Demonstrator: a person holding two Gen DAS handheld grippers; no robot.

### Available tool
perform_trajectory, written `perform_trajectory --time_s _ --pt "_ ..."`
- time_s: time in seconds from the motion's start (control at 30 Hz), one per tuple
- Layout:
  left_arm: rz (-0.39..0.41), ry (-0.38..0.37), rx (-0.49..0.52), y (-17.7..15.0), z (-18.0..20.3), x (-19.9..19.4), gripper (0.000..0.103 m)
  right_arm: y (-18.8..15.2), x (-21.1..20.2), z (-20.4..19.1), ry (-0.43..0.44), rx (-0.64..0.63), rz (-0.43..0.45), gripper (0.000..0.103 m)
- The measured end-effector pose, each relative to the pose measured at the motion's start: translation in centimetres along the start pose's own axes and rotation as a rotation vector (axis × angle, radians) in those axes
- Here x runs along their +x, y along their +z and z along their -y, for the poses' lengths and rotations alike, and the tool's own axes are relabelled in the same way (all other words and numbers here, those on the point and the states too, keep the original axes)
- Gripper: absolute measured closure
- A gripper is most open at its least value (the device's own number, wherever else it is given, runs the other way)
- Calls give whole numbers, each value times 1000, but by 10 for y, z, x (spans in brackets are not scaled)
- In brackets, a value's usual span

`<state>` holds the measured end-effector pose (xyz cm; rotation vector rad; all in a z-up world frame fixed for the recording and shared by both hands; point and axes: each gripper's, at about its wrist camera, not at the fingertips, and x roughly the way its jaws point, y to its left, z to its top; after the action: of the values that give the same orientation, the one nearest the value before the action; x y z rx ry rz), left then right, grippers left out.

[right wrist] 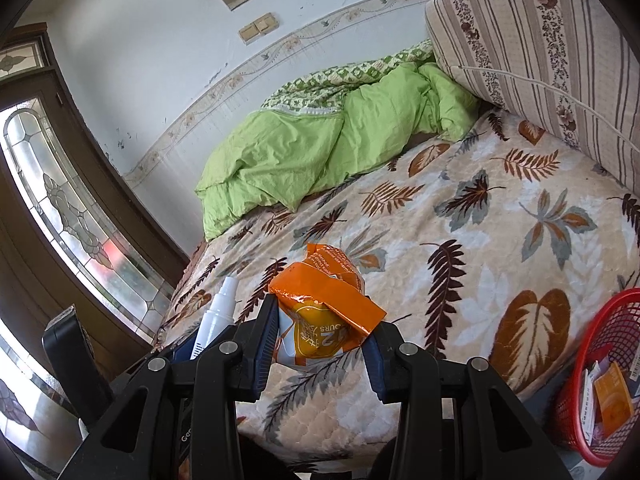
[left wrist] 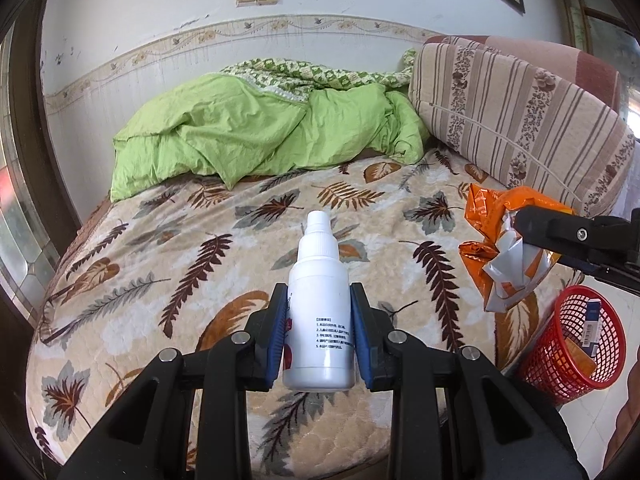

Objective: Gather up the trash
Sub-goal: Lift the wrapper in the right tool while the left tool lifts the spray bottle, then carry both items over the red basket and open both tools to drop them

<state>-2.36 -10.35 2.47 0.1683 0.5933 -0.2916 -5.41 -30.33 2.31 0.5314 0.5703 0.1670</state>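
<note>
the left gripper (left wrist: pixel 319 336) is clamped on a white spray bottle (left wrist: pixel 320 320), and the right gripper (right wrist: pixel 320 354) pinches a crumpled orange wrapper (right wrist: pixel 324 312), both above the bed (left wrist: pixel 200 240). the red basket (left wrist: pixel 572 344) stands beside the bed; carry each item fully over its rim before letting go, one at a time.

Red basket (right wrist: pixel 612 364) is cut off at the edge; its contents look like cartons.
</note>
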Motion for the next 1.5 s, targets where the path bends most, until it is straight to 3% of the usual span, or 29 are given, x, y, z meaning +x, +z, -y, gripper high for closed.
perform_trajectory --time_s 0.5,0.9,1.07,1.27,1.5 --pt "-91 -35 -18 -2 -9 51 74 9 42 20 -41 38 -62 62" --pt "-97 -82 44 8 21 55 74 10 22 61 -93 109 -45 62" --pt "-81 -174 123 16 57 46 74 13 -11 88 -138 157 -6 62" --pt "-88 -364 227 25 126 31 74 8 -81 137 -257 234 80 62" --pt "-217 -640 294 24 219 33 74 -11 -155 199 -417 360 153 61"
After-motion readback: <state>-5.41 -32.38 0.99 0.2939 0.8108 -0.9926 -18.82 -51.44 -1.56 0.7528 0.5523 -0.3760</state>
